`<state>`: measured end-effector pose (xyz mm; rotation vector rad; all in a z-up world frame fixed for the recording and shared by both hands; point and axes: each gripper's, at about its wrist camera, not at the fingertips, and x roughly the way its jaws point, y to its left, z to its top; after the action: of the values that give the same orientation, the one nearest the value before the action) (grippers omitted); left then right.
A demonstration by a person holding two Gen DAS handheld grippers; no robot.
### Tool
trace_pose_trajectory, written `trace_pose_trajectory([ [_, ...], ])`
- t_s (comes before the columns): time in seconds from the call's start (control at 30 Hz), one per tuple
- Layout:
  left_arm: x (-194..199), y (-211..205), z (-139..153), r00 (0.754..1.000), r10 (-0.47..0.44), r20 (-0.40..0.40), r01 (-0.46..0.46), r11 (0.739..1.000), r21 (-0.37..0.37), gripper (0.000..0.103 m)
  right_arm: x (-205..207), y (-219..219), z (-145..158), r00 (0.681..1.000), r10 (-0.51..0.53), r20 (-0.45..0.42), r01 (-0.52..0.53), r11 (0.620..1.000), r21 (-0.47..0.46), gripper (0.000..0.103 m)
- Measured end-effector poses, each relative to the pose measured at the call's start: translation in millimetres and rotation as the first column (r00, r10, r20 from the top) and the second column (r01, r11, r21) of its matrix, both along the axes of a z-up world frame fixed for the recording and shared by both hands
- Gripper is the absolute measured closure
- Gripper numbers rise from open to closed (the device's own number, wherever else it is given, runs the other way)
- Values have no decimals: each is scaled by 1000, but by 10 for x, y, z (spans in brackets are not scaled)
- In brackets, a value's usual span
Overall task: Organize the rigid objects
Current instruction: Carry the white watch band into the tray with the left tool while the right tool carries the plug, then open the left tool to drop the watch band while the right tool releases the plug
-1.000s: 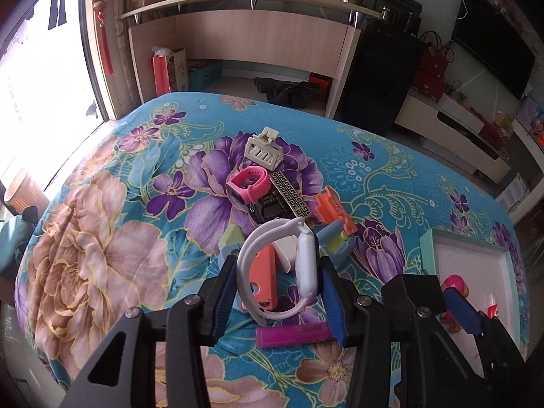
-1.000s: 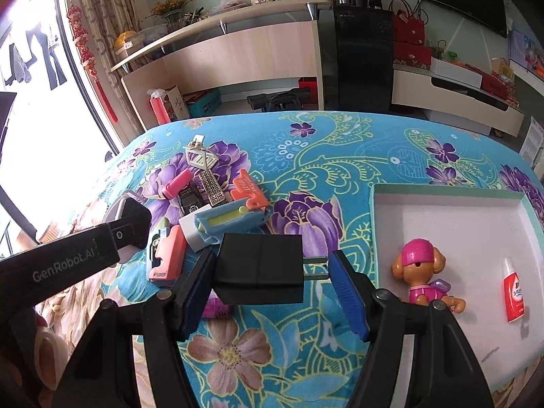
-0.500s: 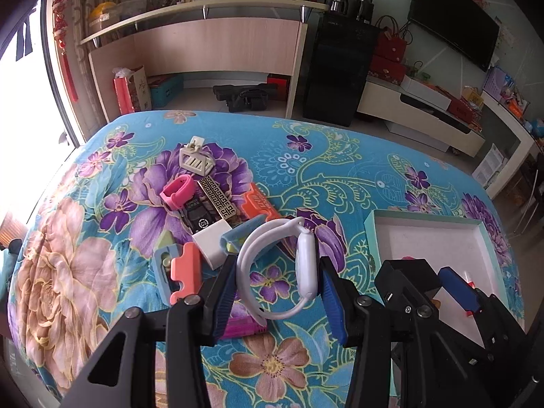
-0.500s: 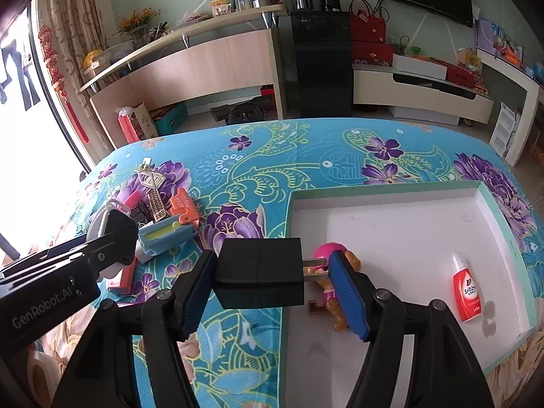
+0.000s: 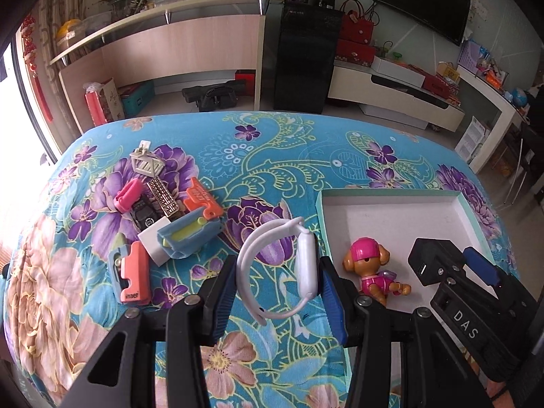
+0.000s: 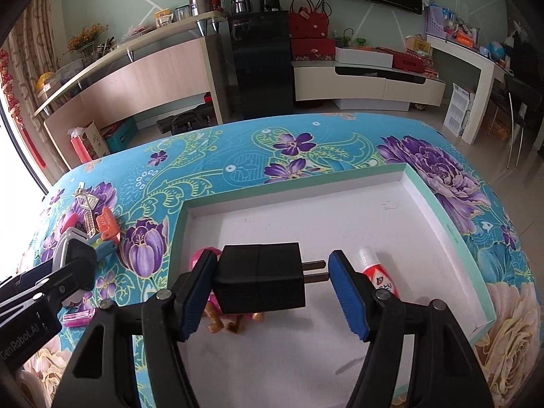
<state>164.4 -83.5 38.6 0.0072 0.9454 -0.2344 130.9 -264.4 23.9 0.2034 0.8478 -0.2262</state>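
As seen, right fingers (image 6: 343, 292) around black plug adapter (image 6: 260, 280).

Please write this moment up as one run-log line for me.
left hand-held gripper: holds white watch, short of tray | right hand-held gripper: holds black plug over tray | in tray: toy dog, small bottle

The black plug adapter (image 6: 260, 277) is being carried by the right gripper (image 6: 272, 292) from above the flowered cloth to over the white tray (image 6: 452, 234); the white watch (image 5: 285, 268) is being brought by the left gripper (image 5: 277, 294) away from the toy pile toward the tray's edge.
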Motion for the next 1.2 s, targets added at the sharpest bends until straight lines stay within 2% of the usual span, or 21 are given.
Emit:
trace_pose_trajectory([
  [0.33,-130,-465,-99,992,-124,-29,125,992,18,53,-137,-365,14,995,-97,-10,97,995,-31,34],
  [0.67,-250,-863,-291,969,-231,-88,238,969,69,53,-152,-435,-46,993,-107,-47,106,994,-25,34],
  [1.0,-252,-925,-354,963,-245,-112,253,965,64,51,-116,-399,-158,992,-85,-97,84,996,-18,33],
  [1.2,-259,-914,-288,966,-242,-94,248,968,50,39,-117,-393,-156,992,-83,-95,83,997,-4,30],
])
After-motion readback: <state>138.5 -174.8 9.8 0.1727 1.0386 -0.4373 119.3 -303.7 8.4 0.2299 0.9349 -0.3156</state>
